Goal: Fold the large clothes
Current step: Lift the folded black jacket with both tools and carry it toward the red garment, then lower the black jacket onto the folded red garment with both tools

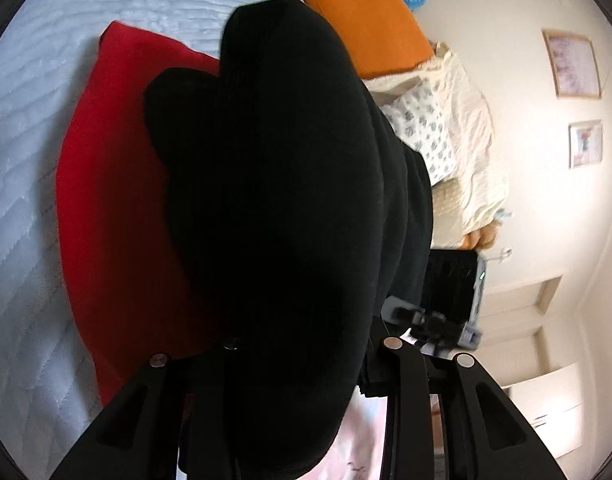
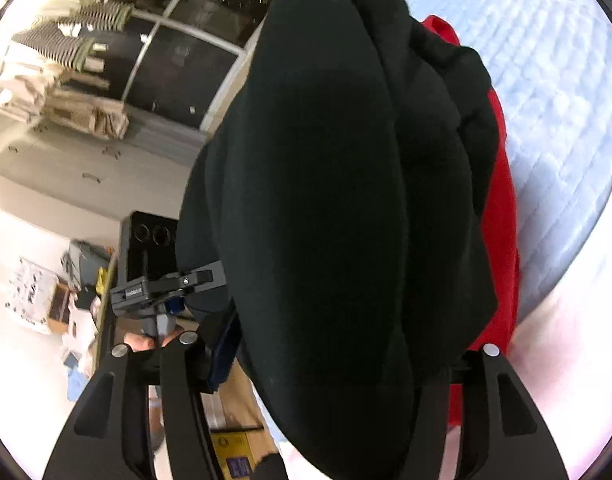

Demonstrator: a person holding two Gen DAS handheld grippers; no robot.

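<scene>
Black garment [image 1: 290, 208]: bunched, draped over both grippers, above a red garment [image 1: 106, 216] on the pale quilted bed [image 1: 22, 128].
Left gripper [image 1: 306, 360]: fabric between fingers; clamping cannot be told.
Right gripper [image 2: 337, 352]: fabric between fingers; grip unclear.
Writing: none legible.

- The place was a home, most likely a bedroom.
- A bed lay under a pale blue quilted cover [image 1: 34, 152], spread wide across the left wrist view.
- Orange cushions [image 1: 365, 24] sat at the bed's edge, next to a cream blanket [image 1: 473, 152] and a flower-print pillow [image 1: 425, 132].
- Two framed pictures [image 1: 573, 64] hung on a plain white wall.
- White cupboard doors [image 1: 545, 396] stood near them.
- In the right wrist view, a dark window [image 2: 186, 60] with a white frame looked out at night.
- Low white drawers [image 2: 66, 168] stood under it.
- Boxes and loose household clutter [image 2: 58, 304] lay on the floor.
</scene>
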